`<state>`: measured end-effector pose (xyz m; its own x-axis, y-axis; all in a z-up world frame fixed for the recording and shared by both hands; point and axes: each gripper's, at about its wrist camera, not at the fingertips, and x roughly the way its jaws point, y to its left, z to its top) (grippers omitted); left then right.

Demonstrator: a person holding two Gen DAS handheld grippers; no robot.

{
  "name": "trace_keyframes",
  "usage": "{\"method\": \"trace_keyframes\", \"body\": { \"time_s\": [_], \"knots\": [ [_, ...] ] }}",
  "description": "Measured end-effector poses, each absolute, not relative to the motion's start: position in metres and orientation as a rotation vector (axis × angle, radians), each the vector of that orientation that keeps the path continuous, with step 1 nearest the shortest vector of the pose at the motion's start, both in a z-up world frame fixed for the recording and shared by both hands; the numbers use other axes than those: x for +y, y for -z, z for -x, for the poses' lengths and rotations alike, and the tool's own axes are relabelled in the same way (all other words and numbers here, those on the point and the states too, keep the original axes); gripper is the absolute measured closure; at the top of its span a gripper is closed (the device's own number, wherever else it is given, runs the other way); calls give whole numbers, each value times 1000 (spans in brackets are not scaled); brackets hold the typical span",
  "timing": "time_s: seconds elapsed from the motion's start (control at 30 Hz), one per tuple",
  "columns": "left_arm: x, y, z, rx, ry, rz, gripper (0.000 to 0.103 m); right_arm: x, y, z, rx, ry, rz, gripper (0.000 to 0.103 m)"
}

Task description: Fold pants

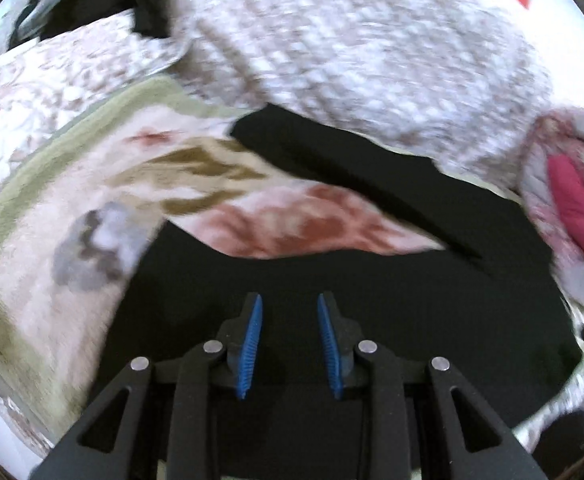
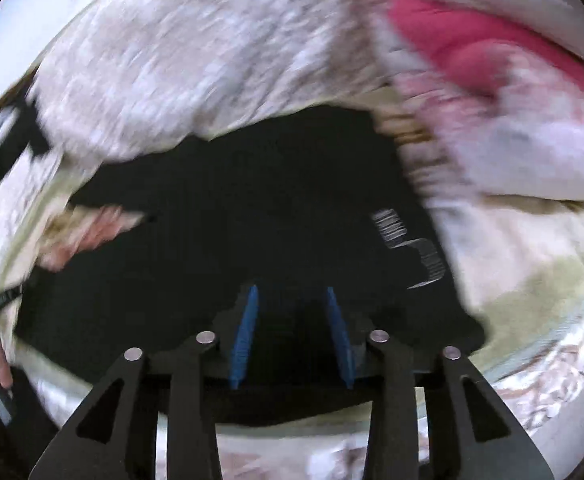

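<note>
Black pants (image 1: 392, 280) lie spread on a bed, over a floral blanket (image 1: 91, 216). In the left wrist view my left gripper (image 1: 289, 300) is open, its blue pads (image 1: 251, 344) apart, just above the black cloth with nothing between them. In the right wrist view the pants (image 2: 231, 220) fill the middle, with a white printed label (image 2: 408, 240) on them at the right. My right gripper (image 2: 292, 292) is open over the cloth and holds nothing. Both views are blurred by motion.
A white and beige quilt (image 1: 352, 60) lies bunched beyond the pants. A pink and white pillow (image 1: 572, 200) is at the right; it also shows in the right wrist view (image 2: 472, 52). A second dark object (image 1: 147, 4) lies at the far left.
</note>
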<state>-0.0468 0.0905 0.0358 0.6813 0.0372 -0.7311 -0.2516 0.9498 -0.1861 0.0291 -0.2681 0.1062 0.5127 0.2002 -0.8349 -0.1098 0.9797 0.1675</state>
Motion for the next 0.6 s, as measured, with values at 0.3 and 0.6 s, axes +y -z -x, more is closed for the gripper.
{"method": "trace_keyframes", "body": {
  "time_s": [0.3, 0.6],
  "knots": [
    [42, -3, 64, 921, -32, 248, 71, -217, -67, -7, 1113, -313, 62, 66],
    [37, -16, 64, 904, -35, 241, 71, -217, -91, -9, 1072, -336, 21, 64]
  ]
}}
